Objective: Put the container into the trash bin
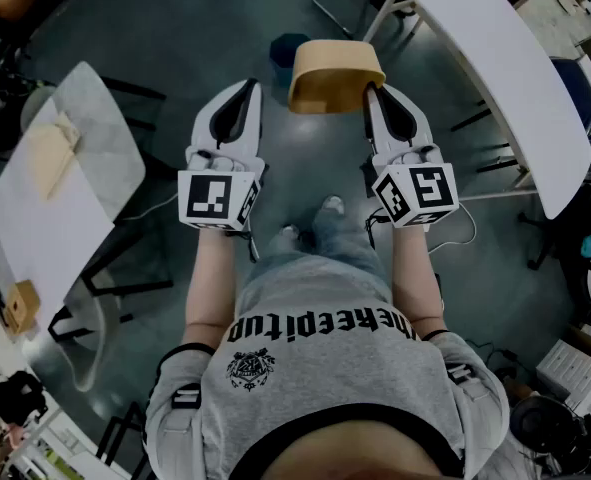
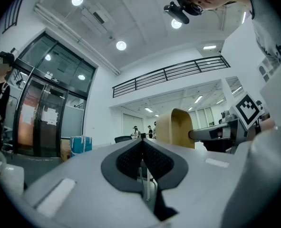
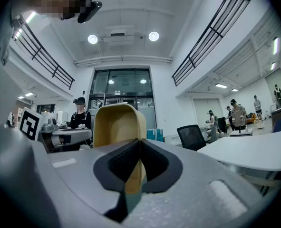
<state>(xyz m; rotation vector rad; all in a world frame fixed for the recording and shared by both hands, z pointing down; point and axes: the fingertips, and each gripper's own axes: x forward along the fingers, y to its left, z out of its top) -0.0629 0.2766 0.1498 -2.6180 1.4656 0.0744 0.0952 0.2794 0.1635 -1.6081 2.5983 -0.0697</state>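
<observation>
One container (image 1: pixel 337 74), right hand-held gripper (image 1: pixel 372 91) — clamped (rim)

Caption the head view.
Right gripper holds the tan container by its rim above the floor; left gripper shut, empty.

There are two grippers, the left gripper (image 1: pixel 248 85) and the right gripper (image 1: pixel 374 91), one tan container (image 1: pixel 335 76), one dark blue bin (image 1: pixel 285 48) and one long white table (image 1: pixel 500 63).

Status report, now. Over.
Right claw shut on container wall. Left claw shut, empty. Blue bin on floor just beyond; path looks clear.
</observation>
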